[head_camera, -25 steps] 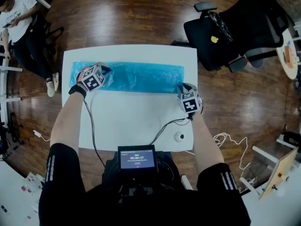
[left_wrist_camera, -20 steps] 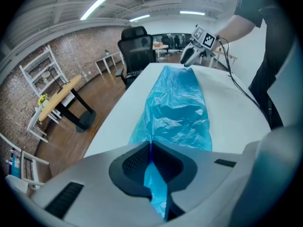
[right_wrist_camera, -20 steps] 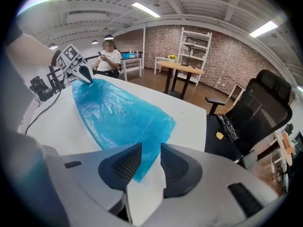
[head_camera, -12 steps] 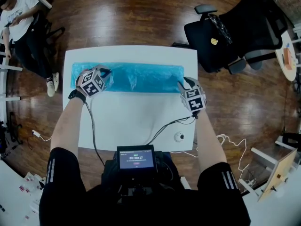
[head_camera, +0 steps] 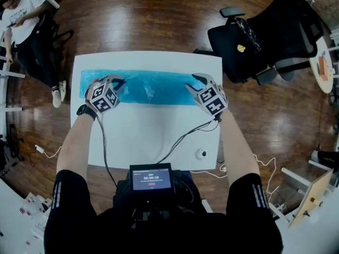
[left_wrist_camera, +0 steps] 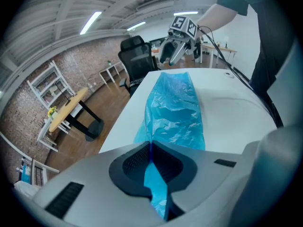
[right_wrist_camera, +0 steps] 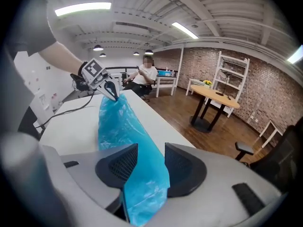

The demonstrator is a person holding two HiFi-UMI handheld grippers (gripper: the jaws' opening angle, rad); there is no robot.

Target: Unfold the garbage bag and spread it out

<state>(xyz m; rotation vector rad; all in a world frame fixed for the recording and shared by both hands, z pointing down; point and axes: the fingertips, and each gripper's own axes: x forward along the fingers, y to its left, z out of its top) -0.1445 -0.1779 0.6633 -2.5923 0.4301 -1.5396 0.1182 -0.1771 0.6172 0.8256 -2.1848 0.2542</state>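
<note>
**Fig. – Head view, item count.** 1 blue bag (head_camera: 153,87); 1 white surface (head_camera: 153,136); 2 grippers; 1 black chair (head_camera: 265,36) on the floor at upper R; 1 seated person (head_camera: 21,20) at upper L; 1 small round white item (head_camera: 201,153) near the surface's front R corner; 1 screen (head_camera: 152,180) at the wearer's chest. Cables (head_camera: 180,139) cross the surface toward each gripper.

**Bag.** A long, folded strip on the far half of the surface, parallel to the far edge. Both ends lift off the surface toward the jaws (gripper views).

**L gripper (head_camera: 121,81).** At the bag's L end. Jaws are clenched on a fold of blue film, which passes between the closed pads. The gripper points fwd and steeply down, marker cube uppermost. The forearm is bare and extends from lower L.

**R gripper (head_camera: 193,82).** Over the bag's R end. Jaws stand apart and have just been opening. Blue film hangs in the gap, lying against one pad but not squeezed, i.e. released. The gripper tilts down and inward toward the L gripper. The forearm is bare and extends from lower R.

**Arms.** Approx. symmetric and well apart, one per bag end.
</note>
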